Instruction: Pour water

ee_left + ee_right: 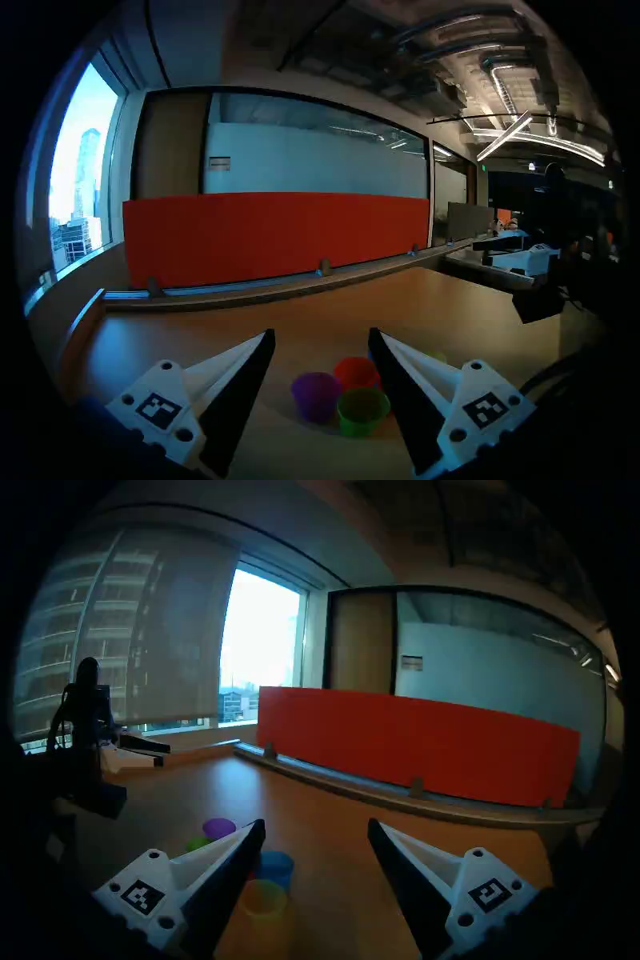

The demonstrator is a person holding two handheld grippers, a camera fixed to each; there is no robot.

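In the left gripper view we are looking along the left gripper (320, 336), whose fingers are standing wide apart and gripping nothing. Beyond the gap three small plastic cups are sitting close together on the wooden table (448, 304): a purple cup (316, 396) to the left, a red cup (356, 372) behind, and a green cup (362, 410) nearest us. The green cup is sitting just beside the other two; we cannot tell whether they are touching.

The right gripper view is giving us a different side of the group. The right gripper (316, 826) is also holding its fingers well apart with nothing between them. Just off its left finger a blue cup (278, 866) is standing, with a translucent yellow cup (268, 908) in front of it, partly hidden by that finger. The purple and green cups are showing farther back. At the far left the other gripper is pointing in over the table.

We cannot tell whether any cup is holding water.

An orange partition (272, 236) is running along the table's far edge, and a bright window (260, 648) is glowing behind it.
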